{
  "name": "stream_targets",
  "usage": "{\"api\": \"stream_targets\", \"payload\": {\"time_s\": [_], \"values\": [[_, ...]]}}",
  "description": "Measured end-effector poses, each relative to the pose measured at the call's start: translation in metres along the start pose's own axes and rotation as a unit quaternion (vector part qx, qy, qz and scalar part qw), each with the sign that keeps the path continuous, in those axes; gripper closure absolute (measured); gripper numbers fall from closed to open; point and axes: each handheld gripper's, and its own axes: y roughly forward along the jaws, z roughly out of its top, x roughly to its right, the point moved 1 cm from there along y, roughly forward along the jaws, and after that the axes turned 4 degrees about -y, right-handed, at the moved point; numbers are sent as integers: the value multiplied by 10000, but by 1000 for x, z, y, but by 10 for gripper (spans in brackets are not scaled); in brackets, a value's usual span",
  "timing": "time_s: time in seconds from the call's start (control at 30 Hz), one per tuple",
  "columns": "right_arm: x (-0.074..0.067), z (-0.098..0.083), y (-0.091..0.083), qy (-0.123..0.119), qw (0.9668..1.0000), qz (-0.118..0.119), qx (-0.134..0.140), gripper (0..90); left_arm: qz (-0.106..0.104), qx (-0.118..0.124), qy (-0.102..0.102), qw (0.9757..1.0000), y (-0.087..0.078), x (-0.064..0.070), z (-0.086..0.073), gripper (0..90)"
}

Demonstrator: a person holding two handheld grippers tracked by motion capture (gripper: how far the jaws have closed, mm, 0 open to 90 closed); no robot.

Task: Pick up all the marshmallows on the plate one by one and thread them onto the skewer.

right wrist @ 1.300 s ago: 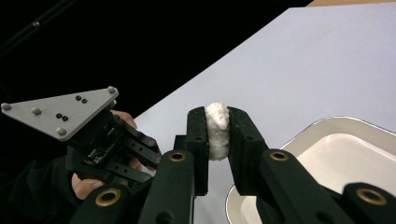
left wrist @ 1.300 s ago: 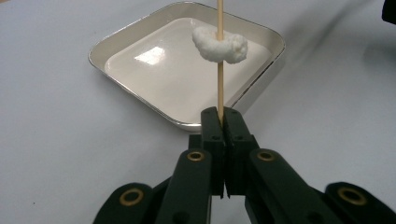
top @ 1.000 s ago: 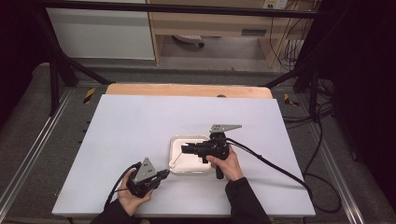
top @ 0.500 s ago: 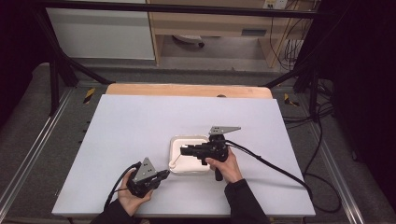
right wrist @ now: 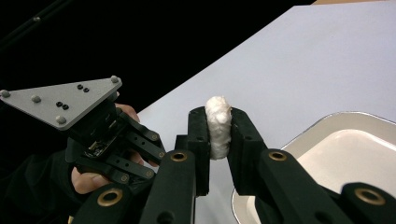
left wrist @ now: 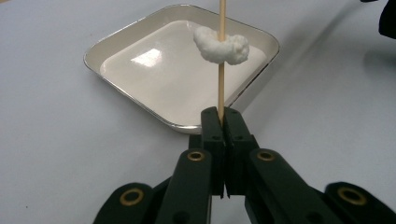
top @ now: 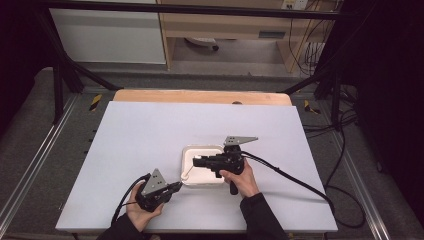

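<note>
1. Left claw [left wrist: 223,122]: jaws together, clamped on the bottom end of a thin wooden skewer [left wrist: 221,70]. In the left gripper view the stick runs straight out from the tips along the claw's own line.
2. One white marshmallow [left wrist: 221,45] is already threaded on the skewer, partway up, hanging over the square white tray [left wrist: 140,98].
3. Right claw [right wrist: 218,133]: jaws nearly together, clamped on a second marshmallow [right wrist: 218,123], squeezing it from both sides. The piece stands tall between the pads and pokes out above them.
4. High view: tray [top: 186,165] sits mid-desk [top: 140,135]. Left claw [top: 176,187] is at the tray's near left corner, pointing at it. Right claw [top: 197,162] comes in from the right and hangs over the tray.
5. Key relation: the skewer's free tip points up and away from my left hand, toward the right claw. The held marshmallow is nearer that tip than anything else, so the right hand does the moving.
6. My read: next step is pushing the second piece onto the tip. It must be centred on the stick's axis and driven along it, not across.
7. I can't tell the gap between tip and marshmallow; the skewer is a faint line in the high view.
8. Risk: off-centre push bends the stick or tears the soft piece.
</note>
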Motion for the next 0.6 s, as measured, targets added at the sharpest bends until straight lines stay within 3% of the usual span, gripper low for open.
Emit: {"api": "stream_targets", "payload": {"time_s": [0.6], "values": [[0,-4,3,-9,10000,4,34,813,-18,5,-14,10000,1,1,0,888]]}}
